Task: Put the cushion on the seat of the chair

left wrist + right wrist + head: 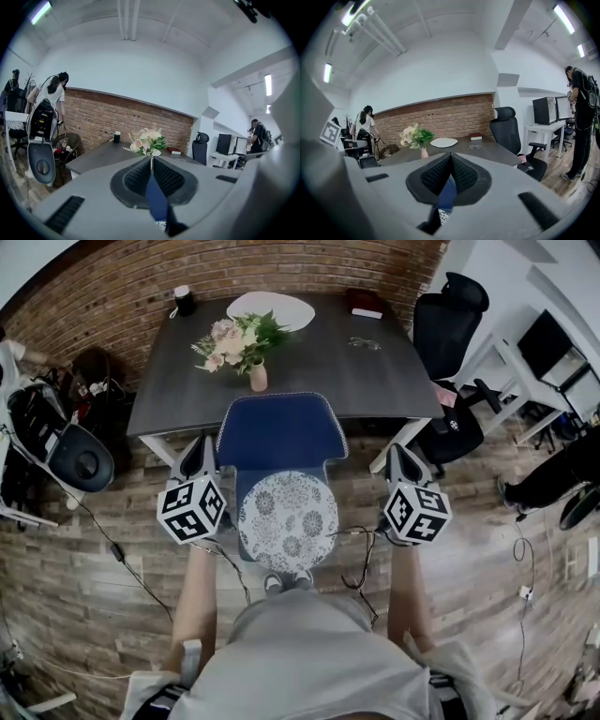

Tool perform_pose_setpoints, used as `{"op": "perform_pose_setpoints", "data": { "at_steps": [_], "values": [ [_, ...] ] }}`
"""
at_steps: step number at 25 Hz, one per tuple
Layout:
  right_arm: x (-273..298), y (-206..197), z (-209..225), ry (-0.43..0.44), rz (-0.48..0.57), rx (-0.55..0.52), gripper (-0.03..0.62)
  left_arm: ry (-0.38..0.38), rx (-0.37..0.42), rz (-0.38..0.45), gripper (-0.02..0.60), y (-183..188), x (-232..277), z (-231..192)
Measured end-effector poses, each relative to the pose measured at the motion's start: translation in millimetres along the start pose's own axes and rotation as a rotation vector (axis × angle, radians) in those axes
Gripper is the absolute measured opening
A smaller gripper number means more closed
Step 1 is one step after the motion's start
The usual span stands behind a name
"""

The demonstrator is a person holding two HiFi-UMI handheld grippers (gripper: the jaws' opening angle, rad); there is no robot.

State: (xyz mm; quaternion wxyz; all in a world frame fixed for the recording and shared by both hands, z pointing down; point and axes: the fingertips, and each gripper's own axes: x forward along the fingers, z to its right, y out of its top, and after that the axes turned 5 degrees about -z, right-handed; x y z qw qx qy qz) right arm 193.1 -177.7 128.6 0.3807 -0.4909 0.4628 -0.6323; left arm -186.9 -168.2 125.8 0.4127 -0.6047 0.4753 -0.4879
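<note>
Jaws of left gripper (203,444) and right gripper (397,452) sit pressed together, empty, flanking the chair (281,432).

Bright ceiling strip lights (565,18); fisheye-warped, dark corners.

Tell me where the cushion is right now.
Head view, centre: the round patterned cushion lies on the blue chair, just this side of the dark table.
</note>
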Motion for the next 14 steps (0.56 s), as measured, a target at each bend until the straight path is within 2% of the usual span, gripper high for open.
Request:
{"op": "perform_pose_setpoints", "data": {
  "at_steps": [14],
  "values": [
    [1,-5,4,-0.005,-0.013,-0.006,0.002,-0.001,-0.007,-0.037,0.018,-15,7,4]
  ]
}}
